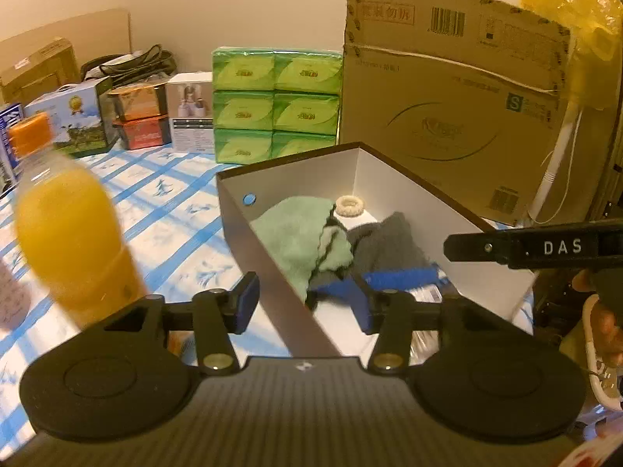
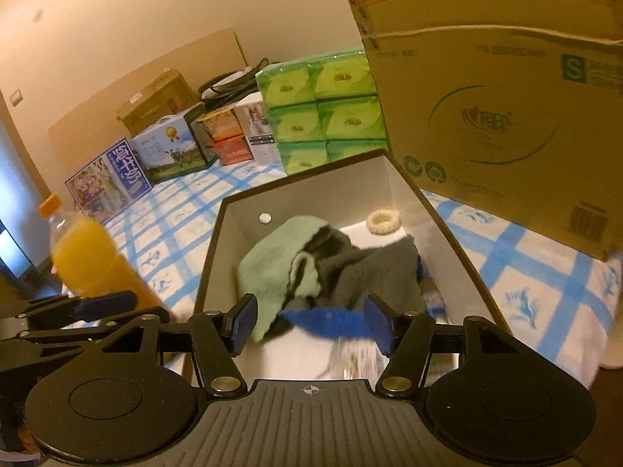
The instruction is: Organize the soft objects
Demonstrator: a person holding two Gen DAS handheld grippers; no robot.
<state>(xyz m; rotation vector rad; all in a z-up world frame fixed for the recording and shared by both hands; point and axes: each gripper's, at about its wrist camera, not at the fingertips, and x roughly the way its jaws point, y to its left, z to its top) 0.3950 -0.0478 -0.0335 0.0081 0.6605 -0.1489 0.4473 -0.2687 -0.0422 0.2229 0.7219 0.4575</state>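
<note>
A white open box (image 1: 272, 268) (image 2: 210, 257) holds a green cloth (image 1: 296, 233) (image 2: 268, 268), a grey cloth (image 1: 385, 245) (image 2: 370, 272), a blue cloth strip (image 1: 401, 278) (image 2: 327, 321) and a cream hair ring (image 1: 349, 206) (image 2: 382, 222). My left gripper (image 1: 307, 299) is open and empty, straddling the box's left wall. My right gripper (image 2: 311, 323) is open and empty over the box's near end, just above the blue strip. The right gripper's finger also shows in the left wrist view (image 1: 506, 247).
An orange juice bottle (image 1: 70, 229) (image 2: 93, 260) stands left of the box on the blue-checked cloth (image 1: 171, 202). Green tissue packs (image 1: 276, 105) (image 2: 327, 113), a large cardboard carton (image 1: 455, 105) (image 2: 502, 89) and smaller boxes (image 2: 171, 148) line the back.
</note>
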